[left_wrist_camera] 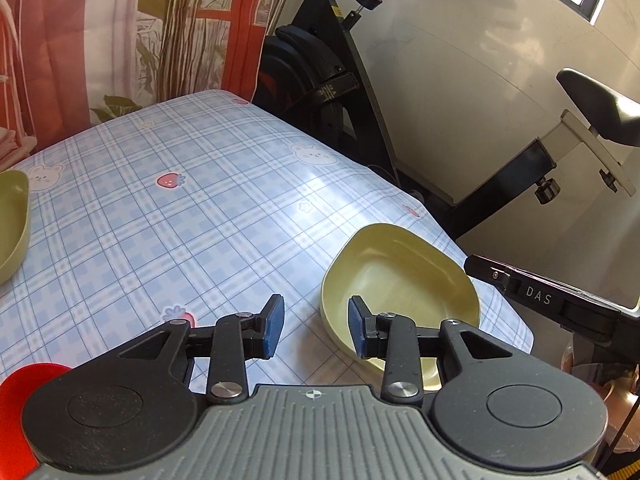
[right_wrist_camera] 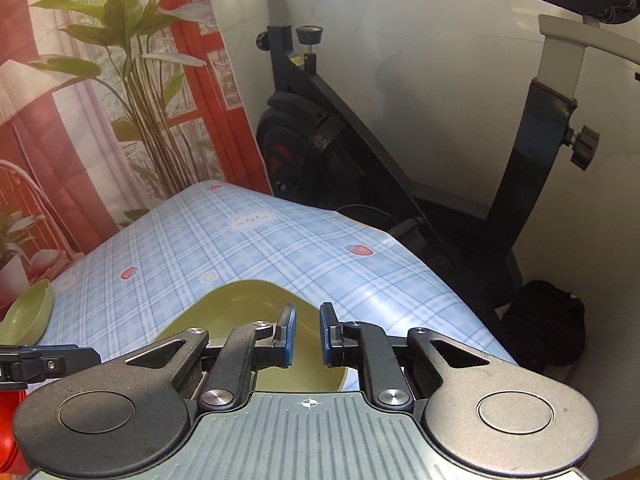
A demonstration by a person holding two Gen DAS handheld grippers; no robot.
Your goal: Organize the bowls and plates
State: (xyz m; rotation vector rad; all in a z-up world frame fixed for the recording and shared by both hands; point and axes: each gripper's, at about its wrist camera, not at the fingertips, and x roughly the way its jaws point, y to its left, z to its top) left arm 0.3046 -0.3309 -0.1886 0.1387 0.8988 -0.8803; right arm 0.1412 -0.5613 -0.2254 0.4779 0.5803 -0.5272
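Observation:
A pale yellow-green bowl [left_wrist_camera: 400,292] sits near the table's right edge. My left gripper [left_wrist_camera: 316,330] is open and empty, just left of the bowl's near rim, with its right finger over the rim. The same bowl [right_wrist_camera: 256,304] lies under my right gripper [right_wrist_camera: 307,336], which is open a little and empty above it. A second green bowl [left_wrist_camera: 10,224] sits at the table's left edge; it also shows in the right wrist view [right_wrist_camera: 28,318]. My right gripper's tip [left_wrist_camera: 532,292] reaches in from the right in the left wrist view.
The table [left_wrist_camera: 180,220] has a blue plaid cloth with bunny and strawberry prints. A red object [left_wrist_camera: 24,380] lies at the near left. An exercise bike [right_wrist_camera: 360,140] stands behind the table against a white wall. A printed curtain backdrop [right_wrist_camera: 100,100] hangs at the left.

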